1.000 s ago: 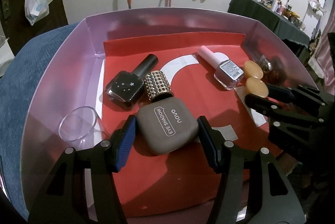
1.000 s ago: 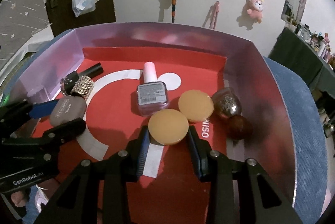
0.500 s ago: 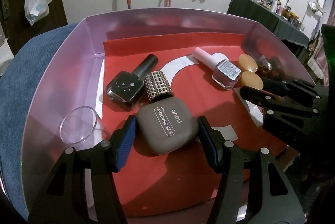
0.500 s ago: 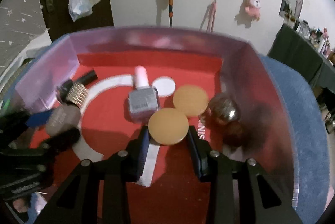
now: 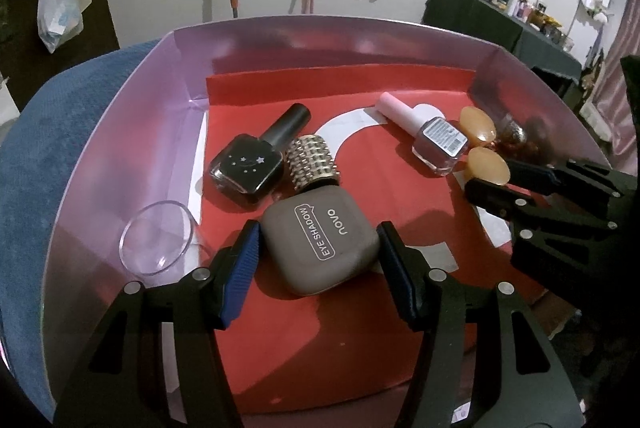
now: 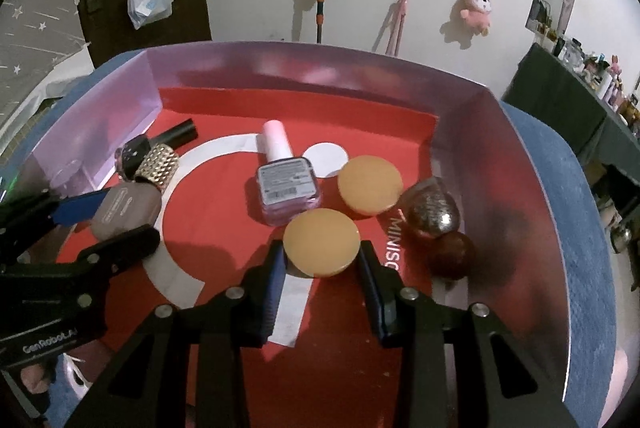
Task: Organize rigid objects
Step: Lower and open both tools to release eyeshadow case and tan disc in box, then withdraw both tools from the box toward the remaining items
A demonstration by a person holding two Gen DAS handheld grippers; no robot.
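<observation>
My left gripper is shut on a taupe eye shadow case inside a pink-walled box with a red floor. The case also shows in the right wrist view. My right gripper is shut on an orange round disc, which also shows in the left wrist view. A second orange disc lies just beyond it.
In the box lie a black nail polish bottle, a gold studded cap, a pink-capped polish bottle, a clear cup and two dark glittery balls. The box sits on blue cloth.
The right gripper swung briefly, then settled with its disc near the second disc. The left gripper and eye shadow case have not moved.
</observation>
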